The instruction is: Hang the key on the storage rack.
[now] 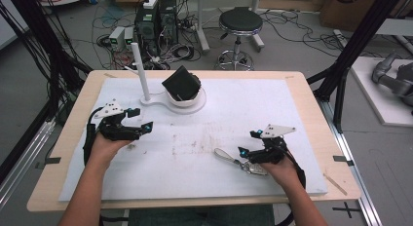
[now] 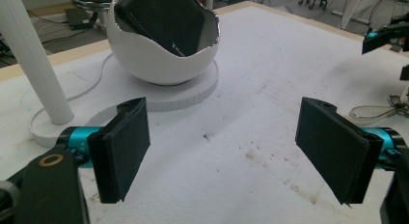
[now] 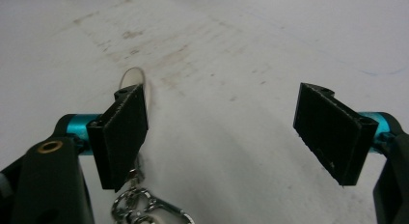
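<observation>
The keyring (image 1: pixel 237 160) lies on the bench (image 1: pixel 311 114) near its front edge, toward the right corner, just beside the right tongs (image 1: pixel 246 142), whose jaws stand apart with nothing between them; the left tongs (image 1: pixel 140 119) hover apart too, near the white bowl (image 2: pixel 164 64) holding a dark wallet (image 2: pixel 164 19); the step looks like the approach; next, probably, the right tongs must straddle the keyring and close.

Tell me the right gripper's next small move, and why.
Probably shift the right gripper sideways over the keychain and close. Its jaws are open with nothing between them, and the keychain lies on the white mat beside one jaw.
</observation>
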A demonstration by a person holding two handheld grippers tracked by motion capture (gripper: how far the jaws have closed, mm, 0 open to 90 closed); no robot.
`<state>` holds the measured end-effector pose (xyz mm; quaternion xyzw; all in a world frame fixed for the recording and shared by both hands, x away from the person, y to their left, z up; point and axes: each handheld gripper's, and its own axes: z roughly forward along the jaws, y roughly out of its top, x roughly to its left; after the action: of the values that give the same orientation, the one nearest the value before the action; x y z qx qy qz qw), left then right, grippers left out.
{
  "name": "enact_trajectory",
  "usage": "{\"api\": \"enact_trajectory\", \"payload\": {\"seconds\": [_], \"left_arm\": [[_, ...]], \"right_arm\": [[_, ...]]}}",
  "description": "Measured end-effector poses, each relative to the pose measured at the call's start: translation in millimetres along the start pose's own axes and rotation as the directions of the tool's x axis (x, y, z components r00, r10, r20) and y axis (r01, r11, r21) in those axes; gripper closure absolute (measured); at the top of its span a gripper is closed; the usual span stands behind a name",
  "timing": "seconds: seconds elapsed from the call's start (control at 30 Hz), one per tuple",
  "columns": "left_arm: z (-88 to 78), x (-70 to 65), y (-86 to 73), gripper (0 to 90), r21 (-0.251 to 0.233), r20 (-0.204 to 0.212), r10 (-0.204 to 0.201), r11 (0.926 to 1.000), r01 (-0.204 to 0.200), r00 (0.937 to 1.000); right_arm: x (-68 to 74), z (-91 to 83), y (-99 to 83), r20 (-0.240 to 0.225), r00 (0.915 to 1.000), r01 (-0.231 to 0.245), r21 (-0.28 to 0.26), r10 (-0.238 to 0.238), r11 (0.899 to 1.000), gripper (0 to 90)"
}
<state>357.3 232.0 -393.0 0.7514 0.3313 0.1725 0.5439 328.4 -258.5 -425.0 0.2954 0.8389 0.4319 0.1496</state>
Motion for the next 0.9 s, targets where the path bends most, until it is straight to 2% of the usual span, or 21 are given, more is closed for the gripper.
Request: {"api": "enact_trajectory", "payload": {"seconds": [0.13,0.27,0.43,0.47,0.63,0.77,0.8,0.83,0.87,0.9], "left_arm": [[0.2,-0.7,0.1,19.7,-0.005,0.004,-0.001,1.0000,0.001,1.0000],[0.4,-0.7,-0.1,19.7,-0.003,0.005,-0.002,1.0000,0.002,1.0000],[-1.2,0.7,-0.3,19.7,-0.003,0.000,0.000,1.0000,0.000,1.0000],[-1.7,1.1,-0.3,19.7,-0.003,-0.004,0.000,1.0000,0.000,1.0000],[-2.6,1.8,-0.5,19.7,-0.004,-0.007,-0.003,1.0000,0.003,1.0000],[-2.3,1.6,-0.5,19.7,-0.005,-0.013,-0.002,1.0000,0.002,0.9999],[-2.5,1.7,-0.5,19.7,-0.004,-0.013,0.000,1.0000,0.000,0.9999],[-2.5,1.5,-0.4,19.7,-0.004,-0.014,0.000,1.0000,0.000,0.9999],[-2.6,1.4,-0.4,19.6,-0.004,-0.013,0.001,1.0000,-0.001,0.9999],[-2.6,1.3,-0.4,19.7,-0.005,-0.013,0.001,1.0000,-0.001,0.9999]], "right_arm": [[6.0,5.6,-0.1,-0.062,0.9970,0.048,0.041,-0.046,0.998,20.0],[10.5,10.5,-0.7,-0.124,0.9893,0.087,0.079,-0.077,0.993,20.0],[16.6,17.8,-1.6,-0.176,0.9775,0.142,0.141,-0.117,0.980,20.6],[17.2,19.0,-1.7,-0.179,0.9761,0.151,0.149,-0.124,0.977,23.6],[21.5,24.1,-3.3,-0.218,0.9609,0.220,0.228,-0.171,0.948,39.3],[22.0,21.2,-1.9,-0.215,0.9604,0.227,0.235,-0.177,0.945,61.8],[22.0,20.2,-1.5,-0.218,0.9581,0.236,0.236,-0.186,0.943,73.4],[22.0,20.2,-1.5,-0.218,0.9581,0.236,0.236,-0.186,0.943,73.4],[22.8,19.9,-1.2,-0.217,0.9584,0.236,0.240,-0.185,0.942,80.6],[23.8,19.8,0.2,-0.209,0.9585,0.244,0.249,-0.194,0.937,82.1]]}}
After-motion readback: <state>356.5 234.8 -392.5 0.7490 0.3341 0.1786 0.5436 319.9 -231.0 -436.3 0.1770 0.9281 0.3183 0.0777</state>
